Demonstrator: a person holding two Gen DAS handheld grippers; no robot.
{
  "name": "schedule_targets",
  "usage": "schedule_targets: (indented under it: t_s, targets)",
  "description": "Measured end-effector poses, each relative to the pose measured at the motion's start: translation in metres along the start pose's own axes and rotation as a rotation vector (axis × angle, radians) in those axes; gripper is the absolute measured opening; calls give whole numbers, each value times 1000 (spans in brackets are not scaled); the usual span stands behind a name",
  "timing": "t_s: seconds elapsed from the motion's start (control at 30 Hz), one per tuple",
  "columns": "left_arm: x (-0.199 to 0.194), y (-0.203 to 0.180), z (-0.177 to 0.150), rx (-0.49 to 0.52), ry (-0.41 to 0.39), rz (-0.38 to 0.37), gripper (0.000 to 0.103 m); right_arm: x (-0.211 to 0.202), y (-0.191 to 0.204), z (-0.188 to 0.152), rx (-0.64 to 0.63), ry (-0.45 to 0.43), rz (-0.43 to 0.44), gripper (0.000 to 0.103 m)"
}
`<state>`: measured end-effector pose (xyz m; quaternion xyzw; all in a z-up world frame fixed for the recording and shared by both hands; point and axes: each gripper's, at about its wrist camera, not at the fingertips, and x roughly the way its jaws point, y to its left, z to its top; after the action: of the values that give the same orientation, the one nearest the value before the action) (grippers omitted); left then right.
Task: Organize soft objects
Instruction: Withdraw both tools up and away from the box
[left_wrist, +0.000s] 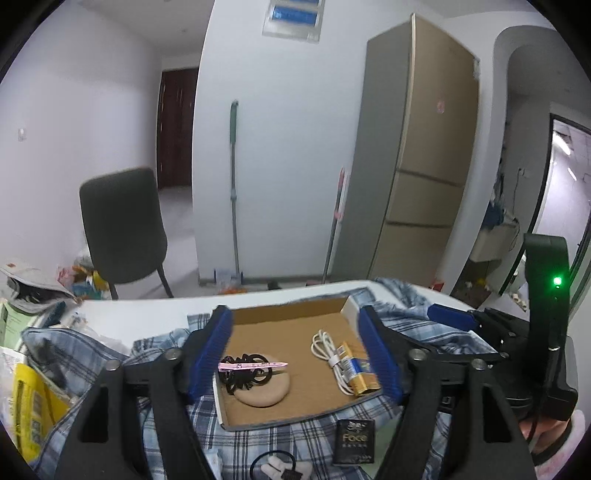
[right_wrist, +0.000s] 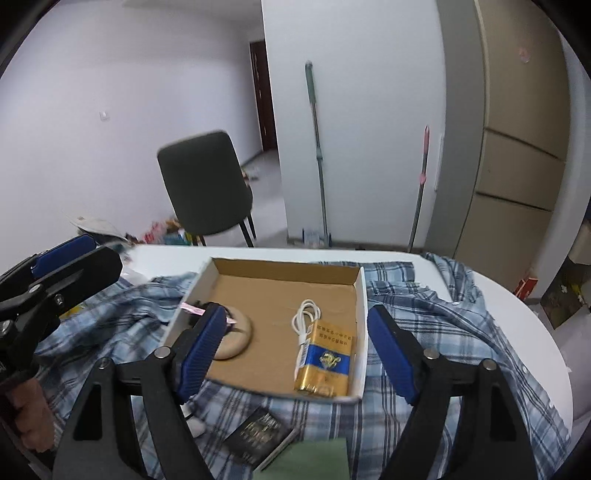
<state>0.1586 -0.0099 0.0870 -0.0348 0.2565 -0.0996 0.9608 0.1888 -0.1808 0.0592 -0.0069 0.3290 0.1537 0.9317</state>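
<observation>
Covering the desk (right_wrist: 517, 317): a plaid shirt (right_wrist: 436, 306) is spread.
Box (right_wrist: 360, 295): set on the shirt.
Left tongs (left_wrist: 295, 354): held apart, nothing gripped.
Right tongs (right_wrist: 295, 350): held apart, nothing gripped.
Gold pack (right_wrist: 327, 363): laid in the box, right side.
Beige puff (left_wrist: 264, 393): laid in the box, left side.
Black hair ties (left_wrist: 243, 371): piled on the puff.
White cable (left_wrist: 325, 350): touching the pack.

Left wrist view: low over the counter (left_wrist: 147, 314), facing forward across the box (left_wrist: 288, 325), close, toward chair (left_wrist: 122, 221) and fridge (left_wrist: 417, 155). Right wrist view: slightly higher, further right, same heading, close above the box (right_wrist: 280, 291). Shared: box, plaid shirt (right_wrist: 424, 302), chair (right_wrist: 207, 184), mop (right_wrist: 317, 147), fridge (right_wrist: 517, 129).
</observation>
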Motion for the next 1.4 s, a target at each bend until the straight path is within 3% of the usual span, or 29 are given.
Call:
schedule_targets:
  t_s: [0.3,0.4,0.67,0.77,1.17,1.4]
  targets:
    - [-83,-18,-20,62,-102,19,91,-83,16,-39,-36,-181,-24,102]
    - [-105,-21,-37,58,-137,8,103,-103,25,-58,-82,-244,-60,102]
    - [-137,-22,-80,81,-247,44,103,-122,29,-104,-103,-359,-89,102]
    - [-134,-23,-97,109,-225,64,103,-118,25,-117,-74,-351,-95,102]
    - [-120,7,-147,16,-294,102,103,-99,3,-142,5,-359,-105,102]
    - [-104,18,-151,-21,-220,115,103,-95,-18,-143,108,-326,-102,102]
